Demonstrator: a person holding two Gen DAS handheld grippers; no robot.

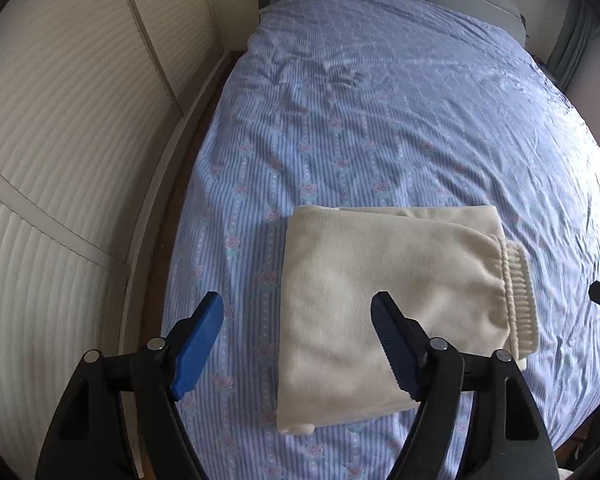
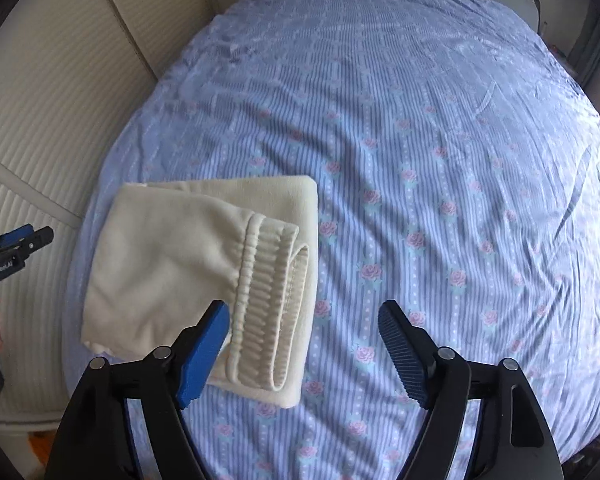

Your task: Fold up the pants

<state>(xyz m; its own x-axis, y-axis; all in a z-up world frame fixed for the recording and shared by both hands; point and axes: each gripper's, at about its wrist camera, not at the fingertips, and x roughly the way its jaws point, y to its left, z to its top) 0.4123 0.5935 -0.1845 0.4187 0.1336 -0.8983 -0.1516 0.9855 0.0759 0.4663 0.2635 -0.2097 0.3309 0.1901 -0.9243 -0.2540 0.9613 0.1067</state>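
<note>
My left tongs (image 1: 298, 344) stand wide, gripping nothing; the folded cream pants (image 1: 384, 308) lie on the bed (image 1: 380, 120) under their 3 o'clock finger. My right tongs (image 2: 304, 350) also gape empty, pants (image 2: 188, 264) at 10 o'clock.

Cream fleece pants (image 1: 364, 300), folded into a rectangle, lying flat, ribbed waistband on top

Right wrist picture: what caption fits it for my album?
Folded cream pants lie on the flowered bedsheet, right gripper open above them.
</note>
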